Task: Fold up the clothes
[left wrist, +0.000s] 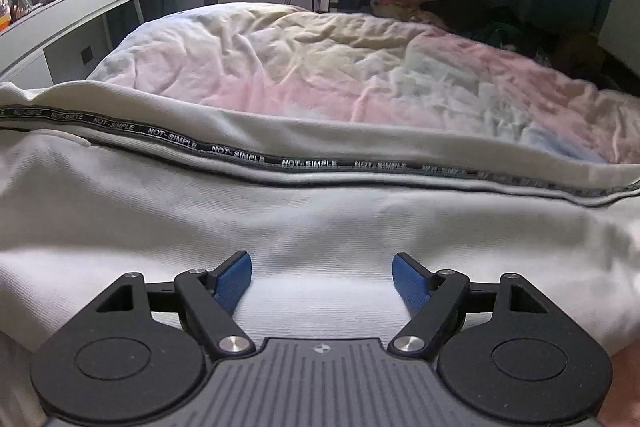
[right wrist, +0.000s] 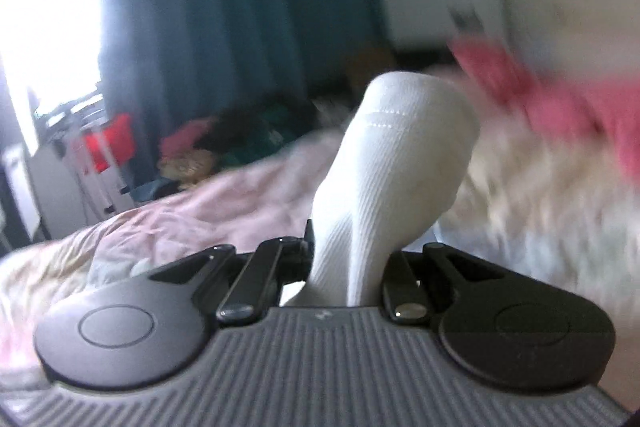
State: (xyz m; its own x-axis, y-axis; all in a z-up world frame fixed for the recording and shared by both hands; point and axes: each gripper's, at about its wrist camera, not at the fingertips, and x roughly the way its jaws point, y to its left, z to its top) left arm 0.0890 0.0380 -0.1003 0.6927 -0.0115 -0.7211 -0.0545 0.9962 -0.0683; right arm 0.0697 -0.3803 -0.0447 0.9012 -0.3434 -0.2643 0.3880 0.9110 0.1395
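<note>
A white ribbed garment (left wrist: 280, 219) with a black "NOT-SIMPLE" tape stripe (left wrist: 240, 157) lies spread over the bed in the left wrist view. My left gripper (left wrist: 322, 277) is open, its blue pads (left wrist: 234, 279) resting on the white fabric, nothing between them. In the right wrist view my right gripper (right wrist: 348, 259) is shut on a bunched fold of the same white ribbed fabric (right wrist: 396, 155), which stands up from the jaws above the bed. The fingertips are hidden by the cloth.
A crumpled pink and cream bedcover (left wrist: 340, 67) covers the bed. A pile of dark and coloured clothes (left wrist: 460, 11) lies at the far side. A white desk with bottles (left wrist: 76, 3) stands left. Something pink (right wrist: 580, 107) is blurred at right. Teal curtains (right wrist: 240, 7) hang behind.
</note>
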